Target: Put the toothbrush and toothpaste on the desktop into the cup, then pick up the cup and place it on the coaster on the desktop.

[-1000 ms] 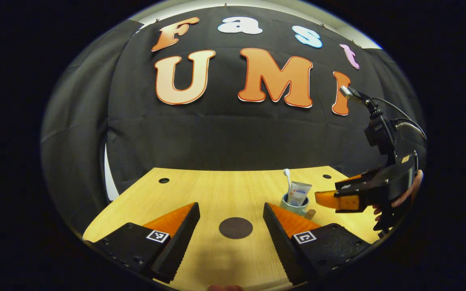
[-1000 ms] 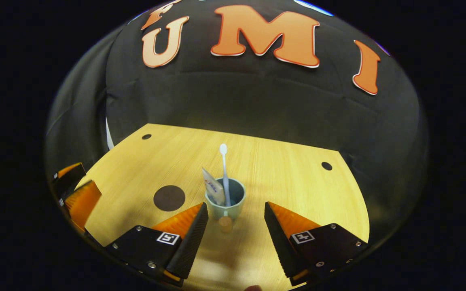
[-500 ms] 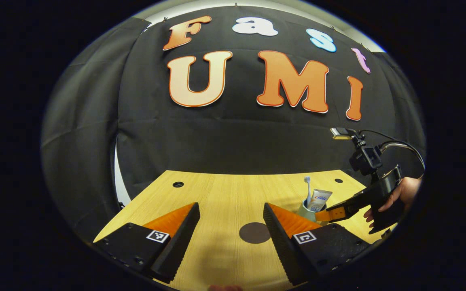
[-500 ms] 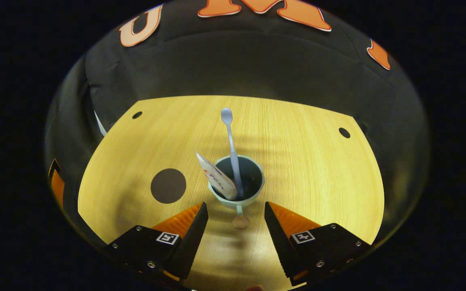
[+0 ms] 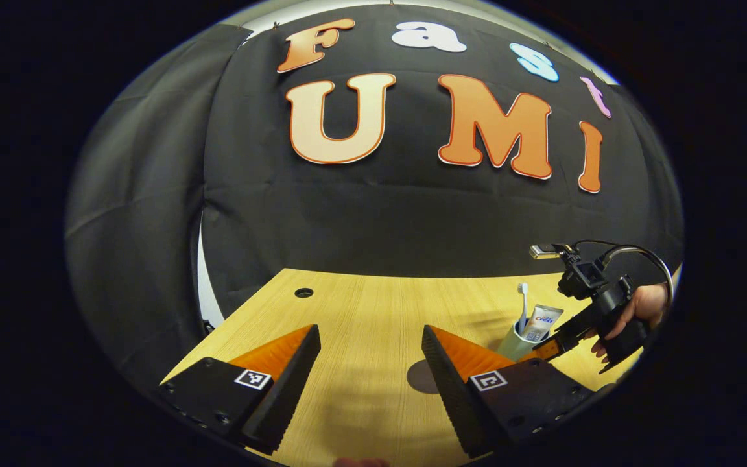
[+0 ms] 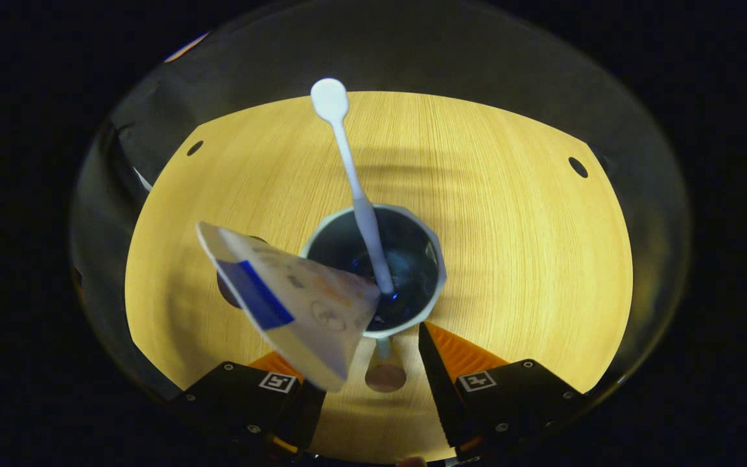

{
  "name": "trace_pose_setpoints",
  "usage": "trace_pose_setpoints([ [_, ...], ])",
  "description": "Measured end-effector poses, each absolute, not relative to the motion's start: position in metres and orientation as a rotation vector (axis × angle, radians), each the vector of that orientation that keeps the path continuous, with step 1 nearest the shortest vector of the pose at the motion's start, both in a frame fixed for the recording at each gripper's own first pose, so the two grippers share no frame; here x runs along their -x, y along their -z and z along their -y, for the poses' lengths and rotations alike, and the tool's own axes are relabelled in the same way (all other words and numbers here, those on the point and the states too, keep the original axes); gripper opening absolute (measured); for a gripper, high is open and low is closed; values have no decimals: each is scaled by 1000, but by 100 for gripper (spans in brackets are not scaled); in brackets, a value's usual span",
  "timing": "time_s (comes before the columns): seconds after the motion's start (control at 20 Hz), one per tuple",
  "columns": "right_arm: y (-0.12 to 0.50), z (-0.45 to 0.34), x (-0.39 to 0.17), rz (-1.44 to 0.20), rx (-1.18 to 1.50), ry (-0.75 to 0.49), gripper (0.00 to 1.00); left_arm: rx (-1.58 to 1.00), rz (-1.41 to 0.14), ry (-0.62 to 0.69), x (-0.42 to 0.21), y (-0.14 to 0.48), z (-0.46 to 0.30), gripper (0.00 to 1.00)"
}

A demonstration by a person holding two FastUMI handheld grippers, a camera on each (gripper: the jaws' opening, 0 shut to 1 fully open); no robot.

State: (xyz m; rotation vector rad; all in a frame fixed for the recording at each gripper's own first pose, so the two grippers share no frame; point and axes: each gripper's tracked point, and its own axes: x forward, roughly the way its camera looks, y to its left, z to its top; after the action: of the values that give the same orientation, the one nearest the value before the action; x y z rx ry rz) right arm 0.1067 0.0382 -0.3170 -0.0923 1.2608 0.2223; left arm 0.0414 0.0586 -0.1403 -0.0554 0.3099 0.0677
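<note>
While your right gripper [image 6: 370,360] hangs just above the pale green ceramic cup [image 6: 437,259], its fingers stand apart on either side of the cup's small handle stub, and neither presses on it. The cup stands on the light wooden desk [image 6: 529,259] near its middle. Inside it, the white plastic toothbrush [image 6: 351,168] leans with its head up toward the far edge, and the white toothpaste tube with a blue band [image 6: 283,301] tilts out over the rim toward the left edge. That tube hangs in front of your left-hand finger and hides its tip; it also covers most of the dark round coaster [image 6: 225,295], which lies on the desk just beside the cup on its left. The printing on the tube is too blurred here to read.

Your left gripper [image 5: 370,360] hovers low over the near edge with its jaws wide apart and nothing between them. From its view, the cup [image 5: 513,342] sits to the right, the toothbrush [image 5: 522,305] and the tube [image 5: 541,322] upright in it, and the coaster [image 5: 420,377] peeks from behind the right-hand finger. Your hand [image 5: 633,311] holds the right gripper [image 5: 552,347] against the cup's right side. Small dark holes [image 5: 303,292] mark the desk's far corners.
</note>
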Motion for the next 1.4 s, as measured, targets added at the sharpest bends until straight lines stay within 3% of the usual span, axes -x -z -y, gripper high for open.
trace_pose_setpoints([
  [0.1, 321, -40, -110, -1270, 94, -224, 72, 62, -325, -75, -44, 147, -62, 95],
  [0.35, 323, -39, -107, -1290, 91, -225, 34, 60, -334, -87, -43, 149, -61, 95],
  [0.8, 322, -39, -108, -1294, 101, -212, 22, 56, -337, -89, -40, 145, -62, 95],
  [1.4, 314, -42, -114, -1247, 111, -276, 22, 69, -339, -145, -10, 145, -97, 95],
])
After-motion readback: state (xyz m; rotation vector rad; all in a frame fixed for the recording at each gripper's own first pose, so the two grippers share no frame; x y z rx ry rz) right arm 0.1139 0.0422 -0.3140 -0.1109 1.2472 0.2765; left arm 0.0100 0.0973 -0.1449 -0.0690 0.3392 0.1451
